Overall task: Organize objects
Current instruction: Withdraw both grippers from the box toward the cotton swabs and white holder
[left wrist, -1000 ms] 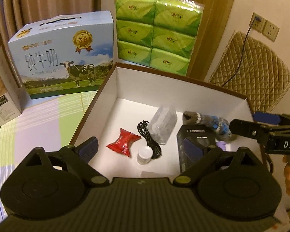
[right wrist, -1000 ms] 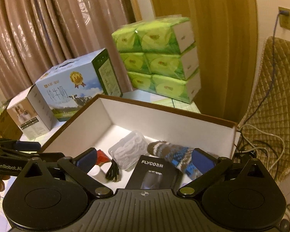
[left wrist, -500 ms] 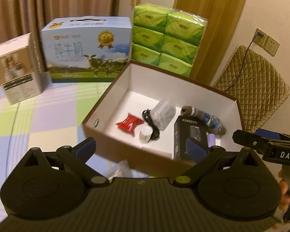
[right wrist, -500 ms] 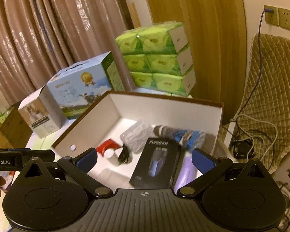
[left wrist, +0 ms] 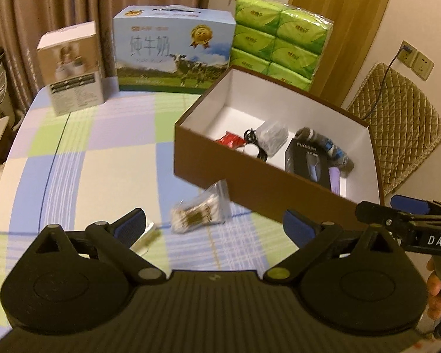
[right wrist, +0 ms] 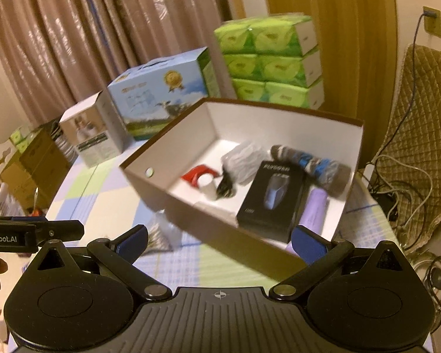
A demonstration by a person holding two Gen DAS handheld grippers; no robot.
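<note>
1. Blue-padded and spread wide, the left gripper hangs over the checked tablecloth with nothing between its pads. The right gripper matches it: fingers apart, empty, looking into the box.

2. Just ahead of the left gripper lies the next candidate, a small clear bag of cotton swabs, on the cloth beside the near wall of the brown cardboard box. I cannot tell whether it touches that wall; it is blurred.

3. Handling call: that bag looks very light and floppy, with slick film and loose sticks inside that will shift. Best guess is to pinch across the stuffed middle rather than the thin sealed edge, which could slide out of the pads. Nothing fragile there, so a firm squeeze should do no harm.

4. A second bit of clear wrapping sits by the left pad, too smeared to name.

5. Inside the box: a red packet, a black cable, a small white jar, a clear plastic pouch, a black shaver box, a striped knitted sock and a lilac tube.

6. Farther back stand a milk carton case, stacked green tissue packs and a white product box.
</note>
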